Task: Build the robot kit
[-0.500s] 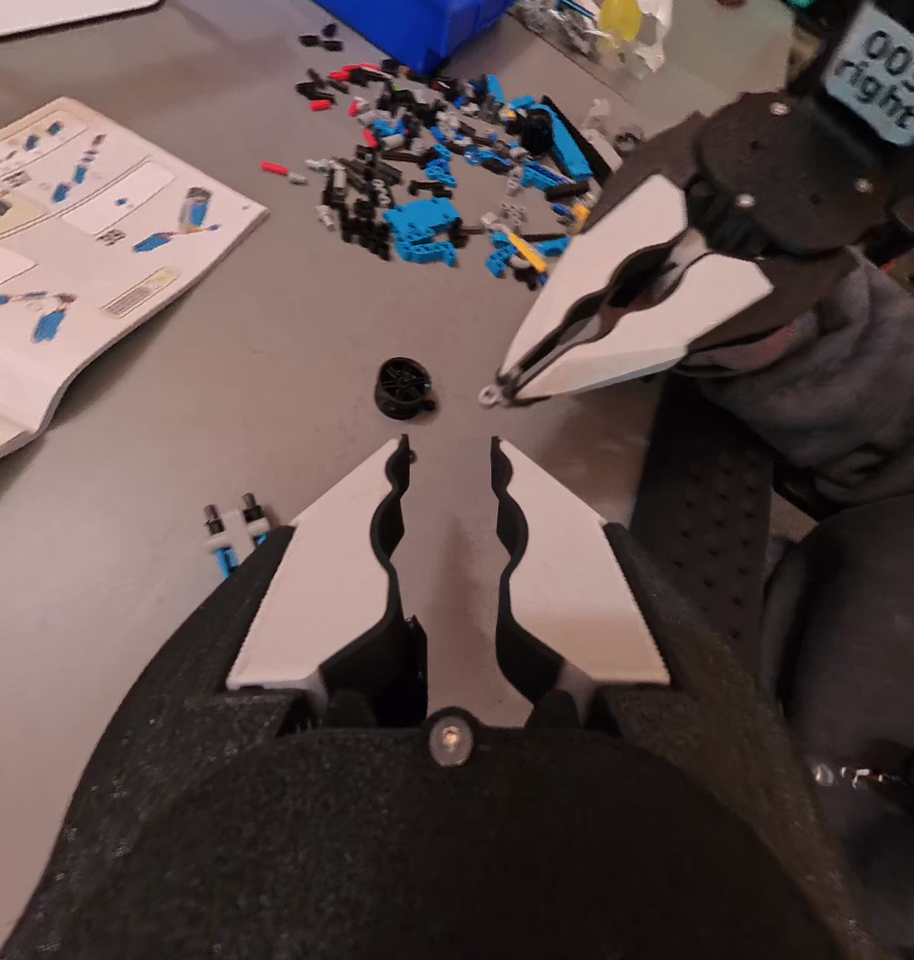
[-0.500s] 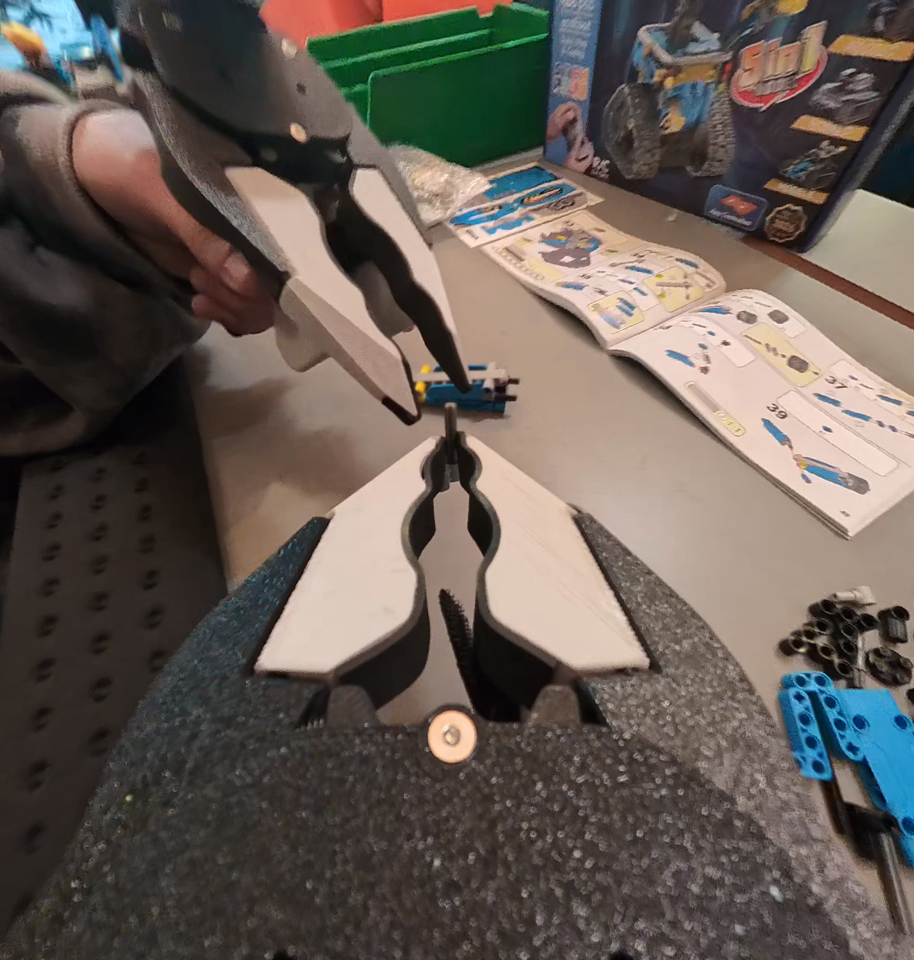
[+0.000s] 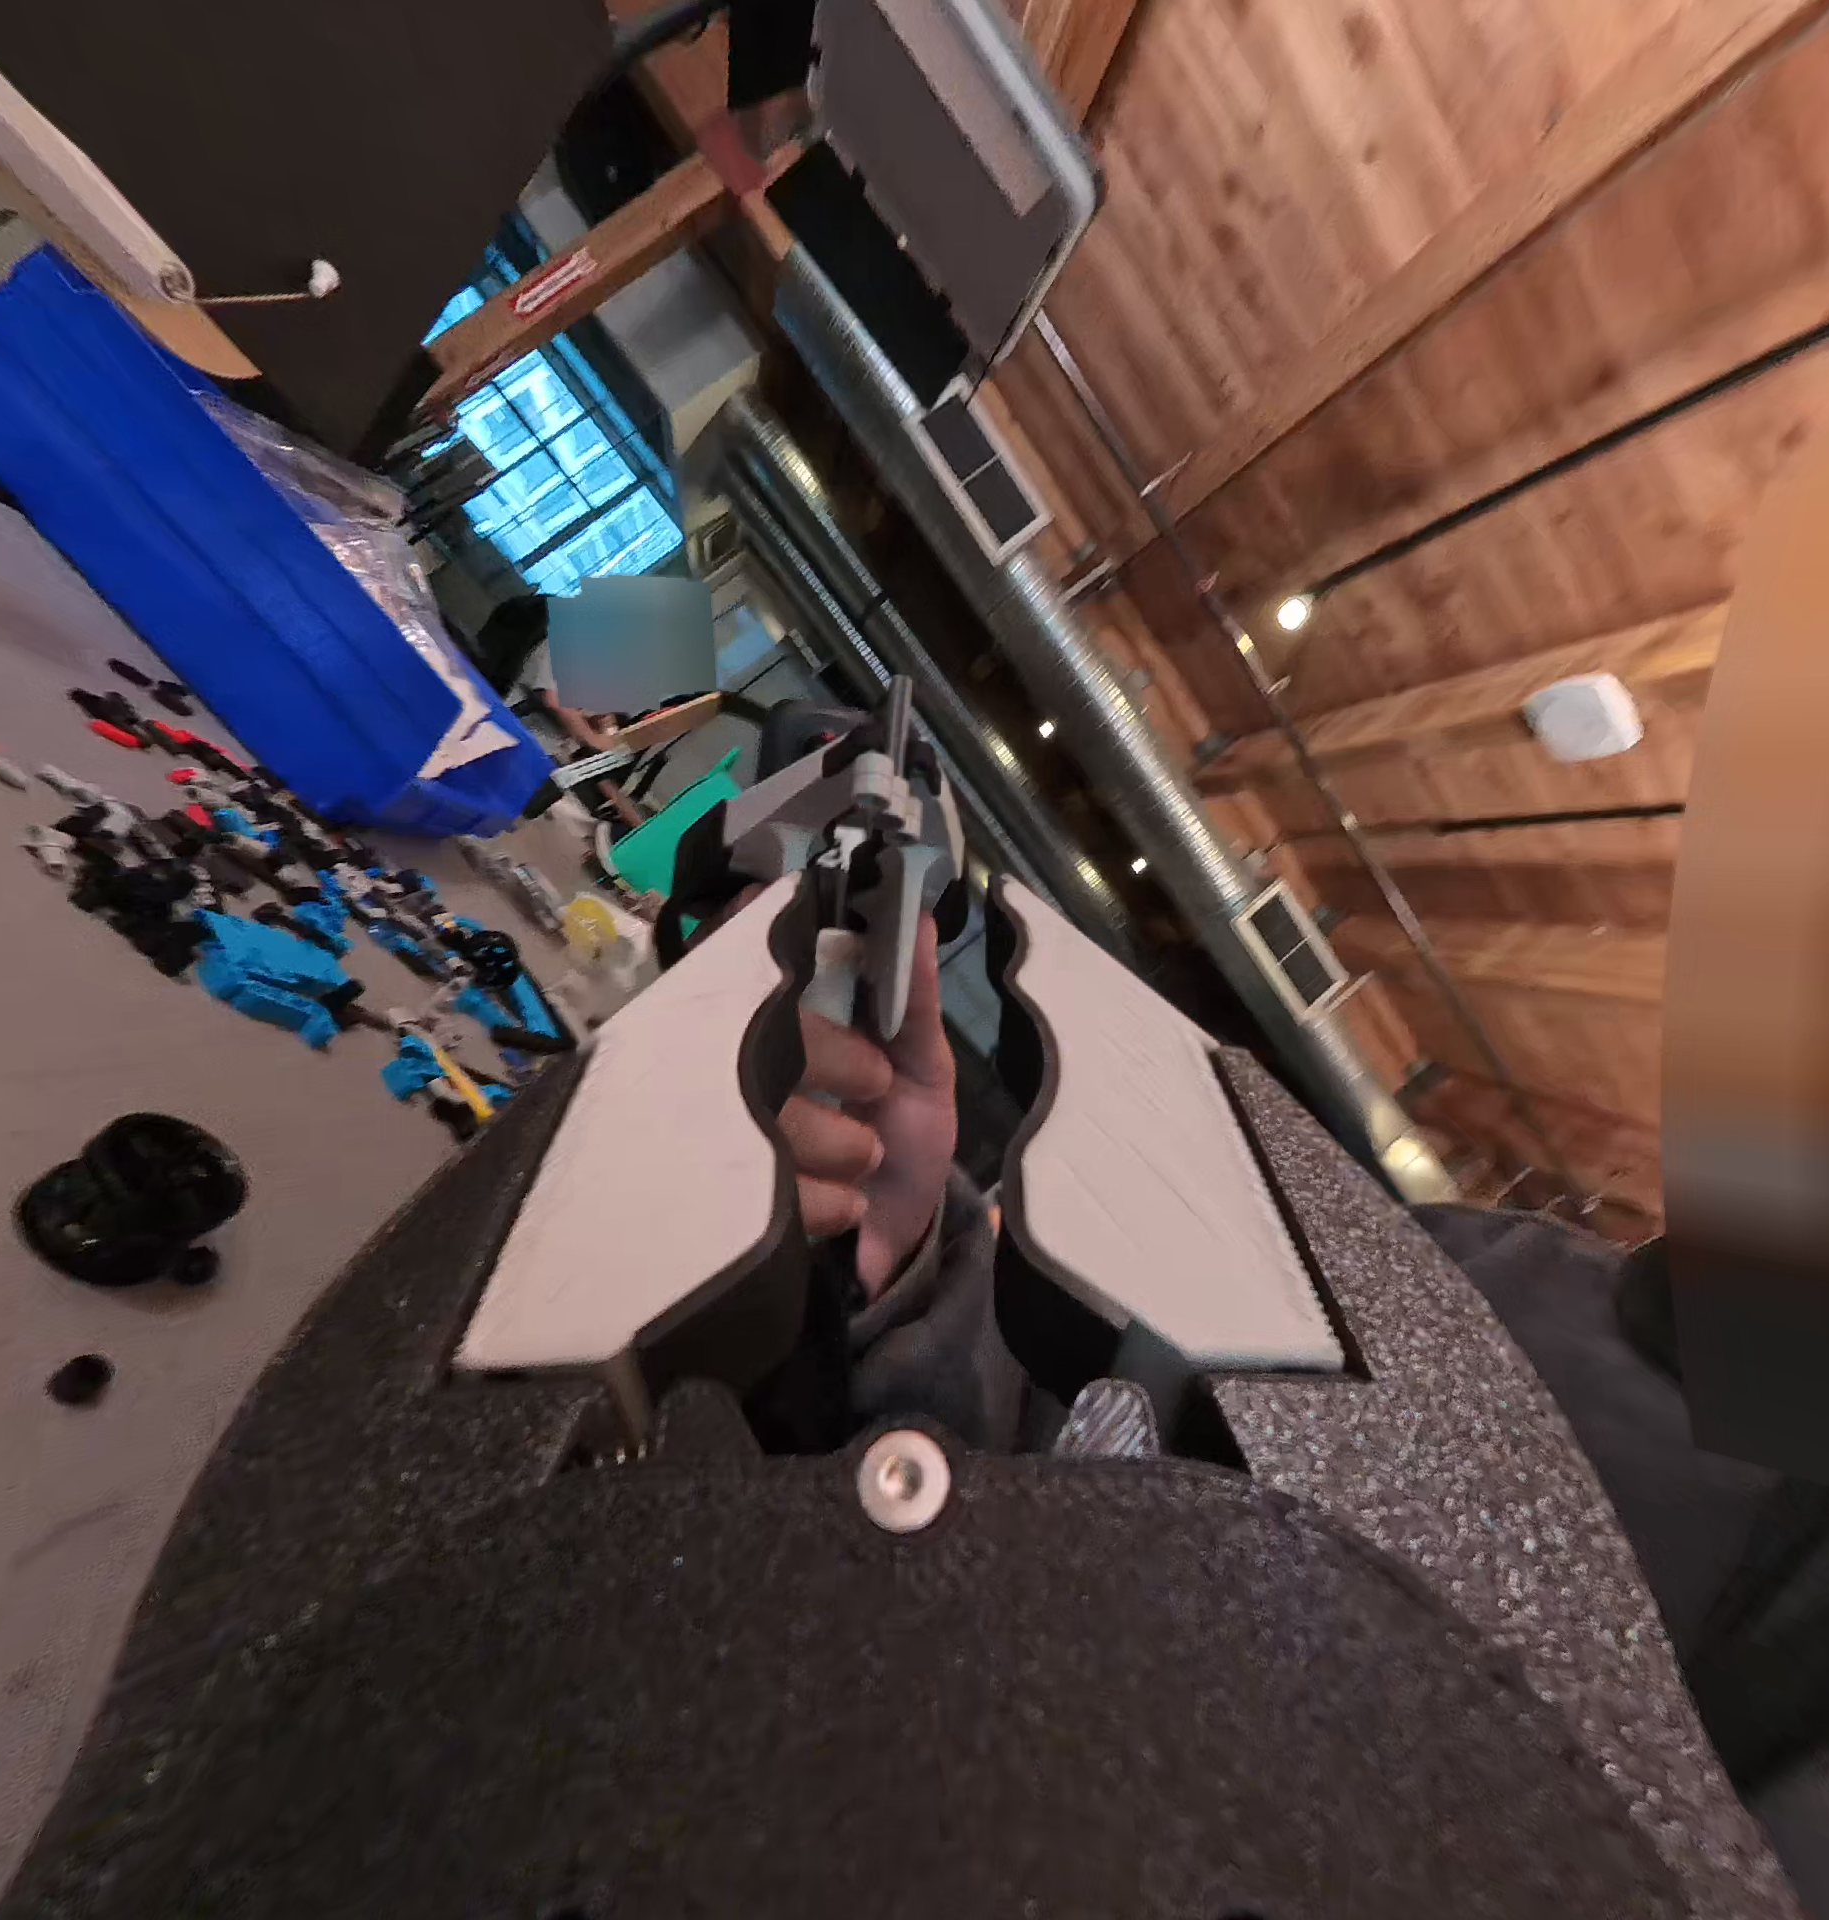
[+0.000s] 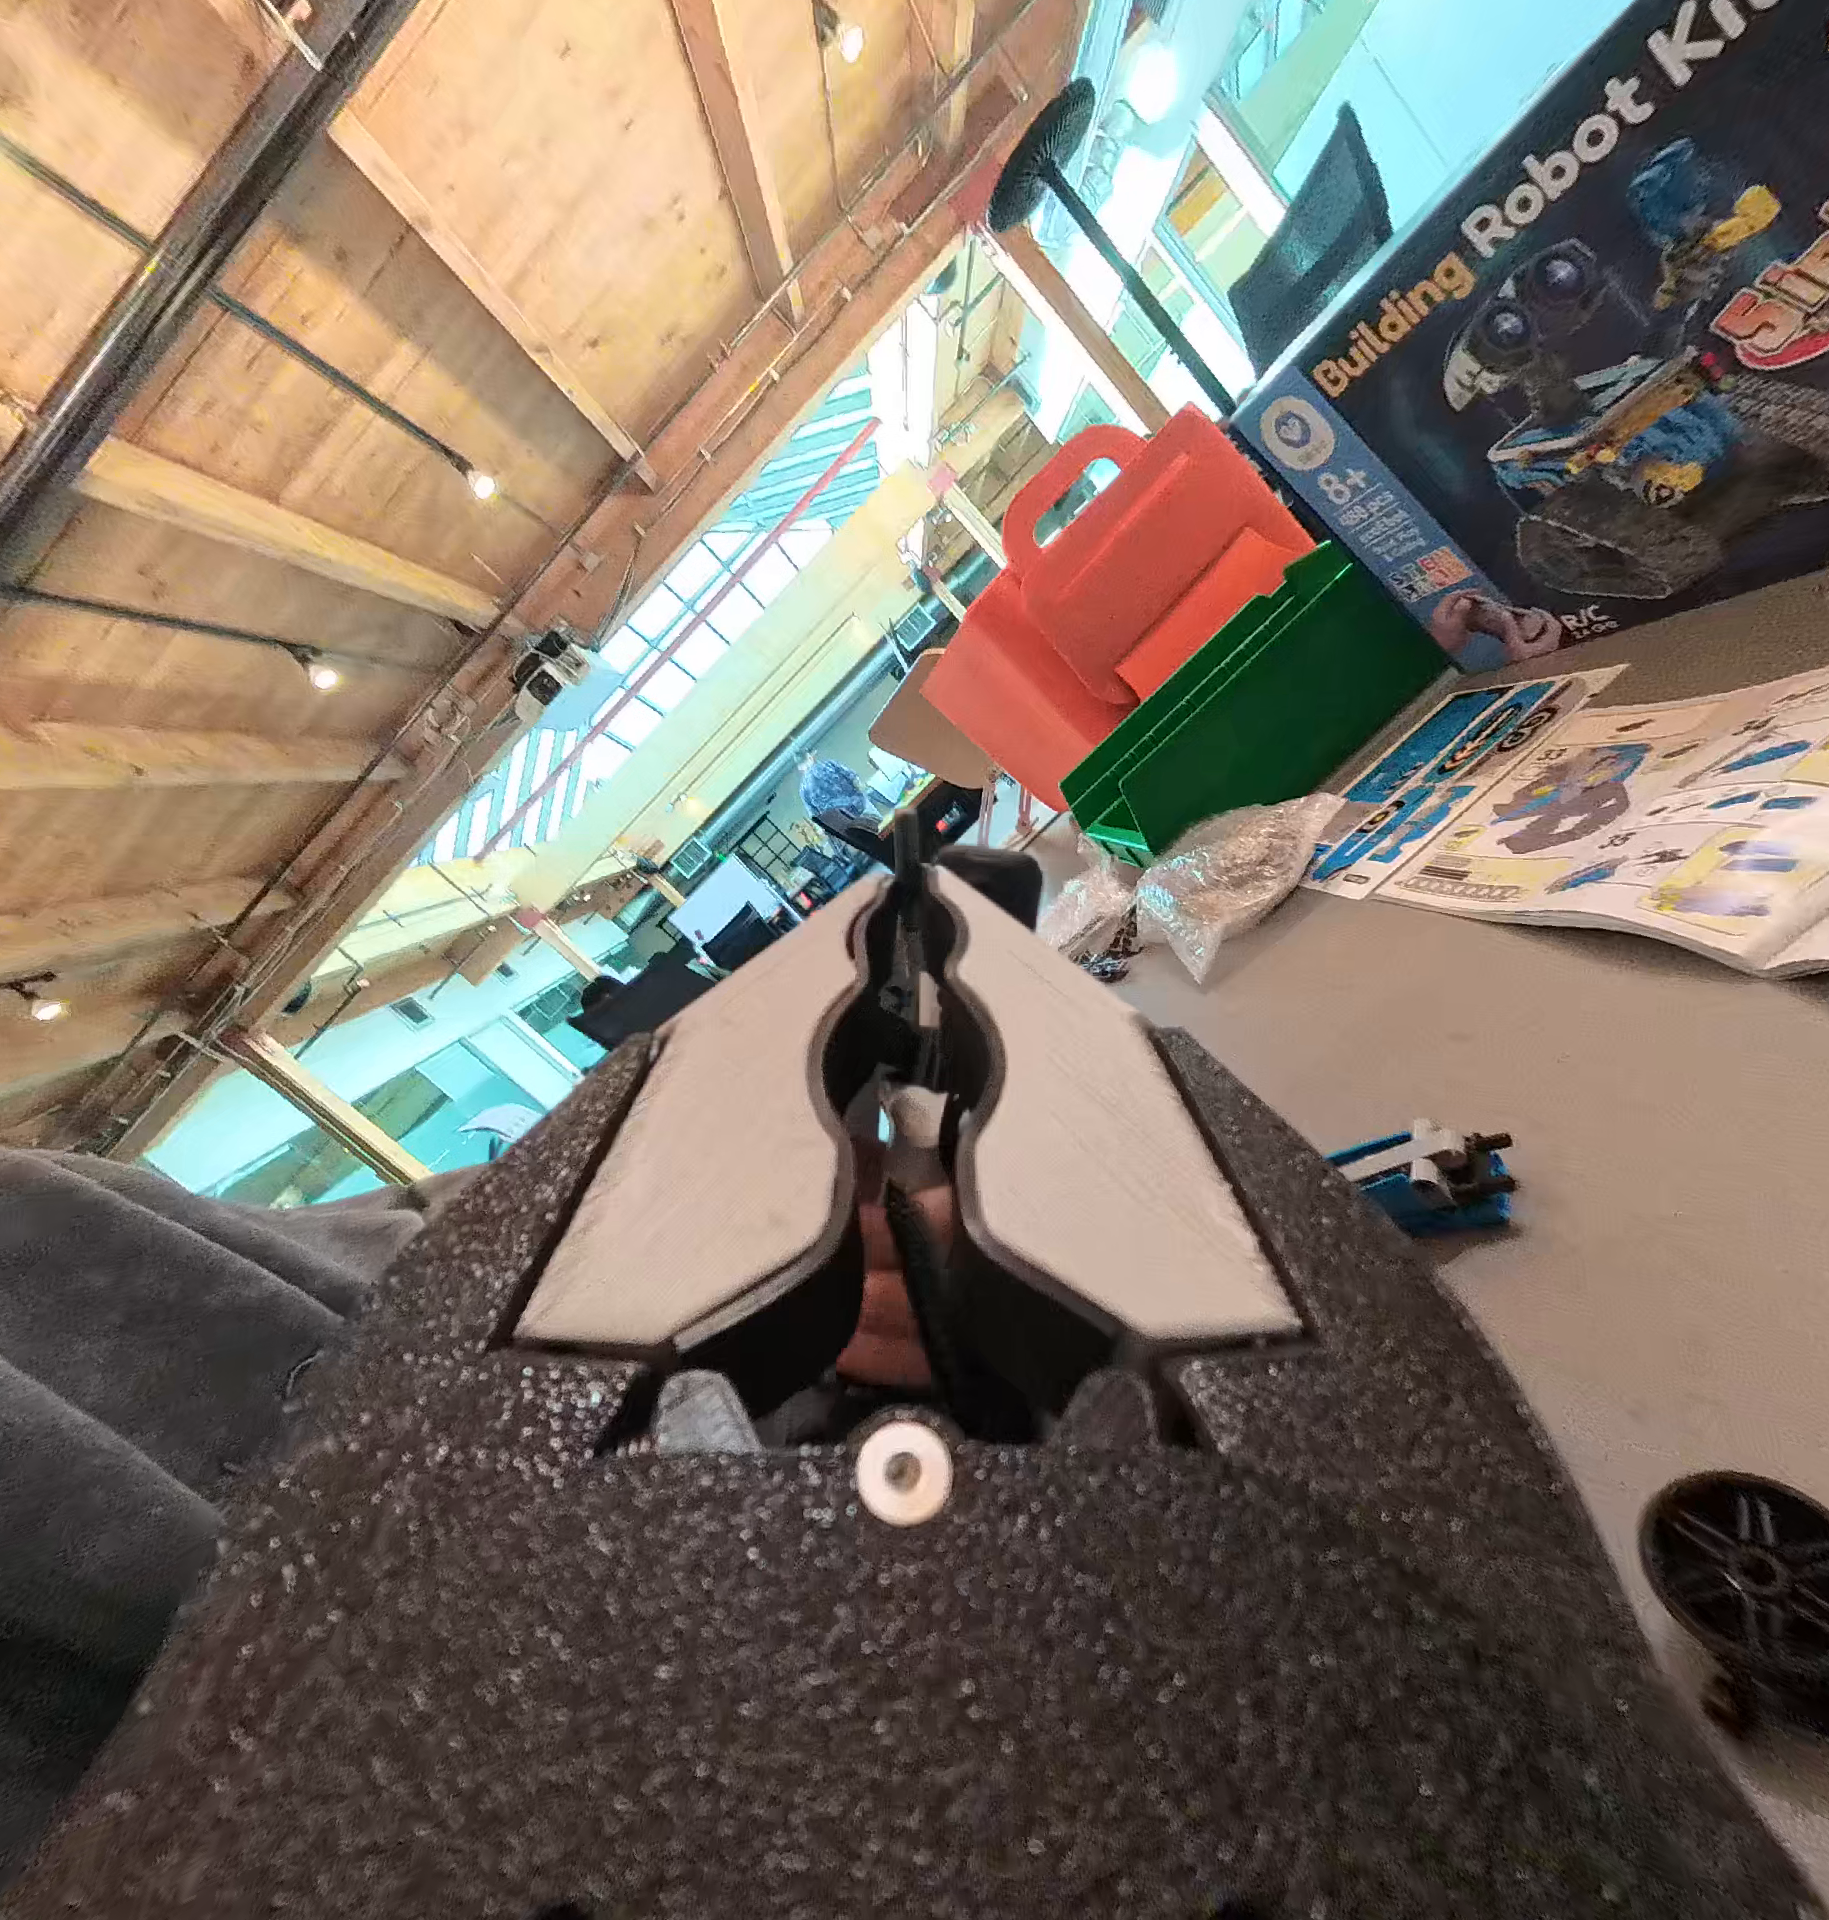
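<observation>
My left gripper [image 3: 894,888] is open and empty, raised off the table and tilted toward the wooden ceiling. Straight ahead of it, between its fingers, the right gripper [image 3: 868,831] shows, held by a hand [image 3: 879,1122]. It grips a thin dark axle [image 3: 897,717] with small grey pieces on it. In the right wrist view my right gripper [image 4: 905,878] is shut on that thin black axle [image 4: 905,831], which sticks out past the fingertips. A black wheel [image 3: 131,1195] lies on the grey table; it also shows in the right wrist view [image 4: 1762,1579].
A pile of blue, black and red parts [image 3: 266,914] lies before a blue bin [image 3: 214,582]. A small blue assembly [image 4: 1429,1179], an open instruction booklet [image 4: 1668,831], plastic bags [image 4: 1222,873], a green bin [image 4: 1263,717] and a kit box [image 4: 1616,364] are on the table's other side. Less than 4 cm separates the two grippers' tips. The left tips stand about 15 cm off the small blue assembly [image 4: 1429,1179].
Both grippers have lifted from the table and tilted upward, so the ceiling now fills the views. The right gripper still holds the axle. The left has stayed open.
</observation>
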Motion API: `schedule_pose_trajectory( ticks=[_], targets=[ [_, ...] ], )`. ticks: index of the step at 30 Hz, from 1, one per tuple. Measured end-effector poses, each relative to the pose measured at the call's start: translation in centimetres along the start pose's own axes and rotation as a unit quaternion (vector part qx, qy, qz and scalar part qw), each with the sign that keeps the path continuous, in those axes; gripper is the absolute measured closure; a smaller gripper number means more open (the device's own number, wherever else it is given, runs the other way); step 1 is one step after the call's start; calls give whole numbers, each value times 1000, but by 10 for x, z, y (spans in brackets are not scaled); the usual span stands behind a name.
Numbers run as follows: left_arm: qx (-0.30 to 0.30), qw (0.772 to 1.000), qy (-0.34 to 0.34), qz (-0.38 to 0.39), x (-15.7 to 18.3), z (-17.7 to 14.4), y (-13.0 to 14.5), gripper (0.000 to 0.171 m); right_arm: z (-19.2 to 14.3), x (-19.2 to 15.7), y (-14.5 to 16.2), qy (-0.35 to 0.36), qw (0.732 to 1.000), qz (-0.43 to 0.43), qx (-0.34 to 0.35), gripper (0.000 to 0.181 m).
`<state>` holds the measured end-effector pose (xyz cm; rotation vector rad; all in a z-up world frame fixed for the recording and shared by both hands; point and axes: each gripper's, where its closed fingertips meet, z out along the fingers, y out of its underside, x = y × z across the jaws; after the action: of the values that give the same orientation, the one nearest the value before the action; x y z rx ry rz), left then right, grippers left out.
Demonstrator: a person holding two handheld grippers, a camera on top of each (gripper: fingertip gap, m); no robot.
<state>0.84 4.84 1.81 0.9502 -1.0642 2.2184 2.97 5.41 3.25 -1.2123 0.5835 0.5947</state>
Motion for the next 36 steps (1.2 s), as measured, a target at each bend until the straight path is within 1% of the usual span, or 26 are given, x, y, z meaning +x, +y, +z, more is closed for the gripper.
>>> schedule_pose_trajectory(
  ticks=[3, 6, 9, 10, 11, 15, 18, 21, 25, 26, 27, 29, 30, 31, 32, 33, 34, 35, 36],
  targets=[
    [28, 998, 25, -51, -5, 0, -4, 140, 7, 5, 10, 6, 1000, -4, 2, 178],
    [55, 995, 34, -71, -8, -3, -12, 141, 10, 11, 15, 18, 1000, -10, 4, 178],
    [61, 995, 40, -74, -8, -5, -12, 153, 12, 13, 18, 23, 1000, -11, 4, 177],
    [65, 995, 36, -72, -10, -6, -13, 159, 13, 14, 19, 23, 1000, -11, 1, 177],
    [69, 995, 30, -68, -12, -7, -14, 160, 13, 16, 20, 25, 1000, -9, 1, 177],
    [69, 994, 31, -75, -13, -9, -13, 164, 12, 18, 21, 21, 1000, 2, 1, 176],
    [71, 994, 28, -81, -16, -10, -12, 166, 9, 20, 22, 30, 1000, -7, -6, 177],
    [63, 996, 13, -68, -19, -11, -11, 167, 8, 22, 24, 27, 1000, 5, -3, 177],
    [36, 998, -19, -40, -21, -16, -8, 167, 3, 24, 27, 21, 999, 10, -22, 177],
    [26, 999, -33, -30, -22, -20, -8, 167, -1, 26, 25, 26, 999, -1, -29, 175],
    [12, 998, -54, -13, -23, -24, -8, 167, -6, 32, 24, 45, 998, -24, -47, 166],
    [-23, 993, -108, 36, -27, -38, -9, 166, -23, 52, 28, 104, 984, -85, -113, 164],
    [-45, 986, -145, 66, -31, -46, -8, 166, -33, 66, 32, 145, 971, -123, -148, 161],
    [-72, 974, -189, 100, -37, -55, -7, 166, -43, 81, 40, 184, 950, -164, -192, 158],
    [-100, 958, -232, 134, -44, -65, -5, 165, -53, 95, 54, 215, 924, -196, -247, 156],
    [-130, 940, -269, 167, -50, -75, -2, 165, -62, 107, 74, 233, 896, -216, -312, 152],
    [-155, 921, -299, 196, -55, -83, 0, 165, -68, 116, 91, 246, 869, -234, -360, 151],
    [-171, 908, -315, 216, -57, -89, 2, 165, -70, 120, 104, 250, 849, -254, -390, 151],
    [-181, 904, -317, 223, -57, -93, 5, 165, -67, 121, 110, 248, 839, -274, -400, 158]
  ],
)
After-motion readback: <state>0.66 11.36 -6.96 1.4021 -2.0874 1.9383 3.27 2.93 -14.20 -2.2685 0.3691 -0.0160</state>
